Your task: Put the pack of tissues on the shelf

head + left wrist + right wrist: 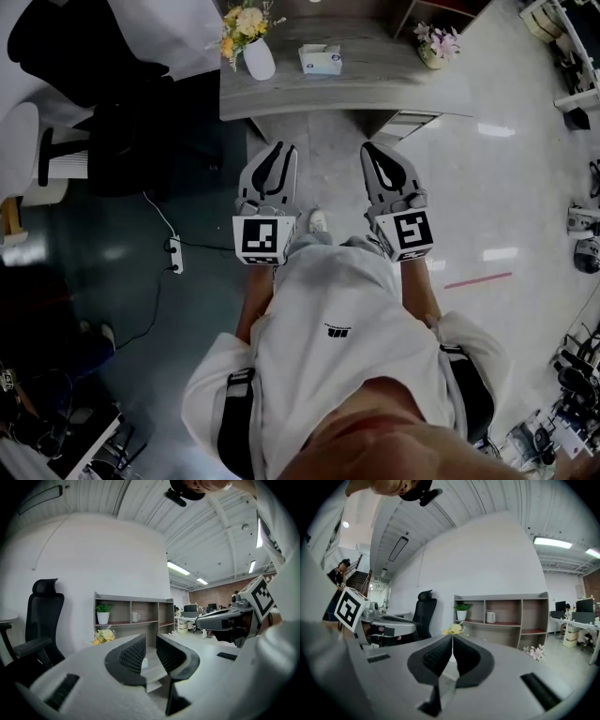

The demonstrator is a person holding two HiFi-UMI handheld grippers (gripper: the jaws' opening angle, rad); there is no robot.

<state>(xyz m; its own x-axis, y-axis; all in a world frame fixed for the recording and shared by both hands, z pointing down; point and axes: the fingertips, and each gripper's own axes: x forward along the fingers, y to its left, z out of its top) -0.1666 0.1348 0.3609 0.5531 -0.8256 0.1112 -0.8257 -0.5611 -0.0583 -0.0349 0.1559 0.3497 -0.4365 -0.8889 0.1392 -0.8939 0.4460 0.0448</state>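
Head view shows both of my tools held up in front of me, well short of the table (375,91). So I judge this to be the very start: the approach, with nothing picked up yet. My left gripper (283,147) has its jaws a narrow slit apart and nothing between them. My right gripper (367,146) has its jaws closed tip to tip, also empty. The pack of tissues (320,59) lies on the table ahead of both grippers, roughly on the line between them. A vase of flowers (249,39) stands to its left and a bunch of pink flowers (436,42) is farther off to its right. The shelf (501,615) stands beyond the table, with a potted plant and a mug already in two of its compartments. Next I would need to step forward, spread one pair of jaws wide enough for the pack and bring them down around it without knocking the vase.
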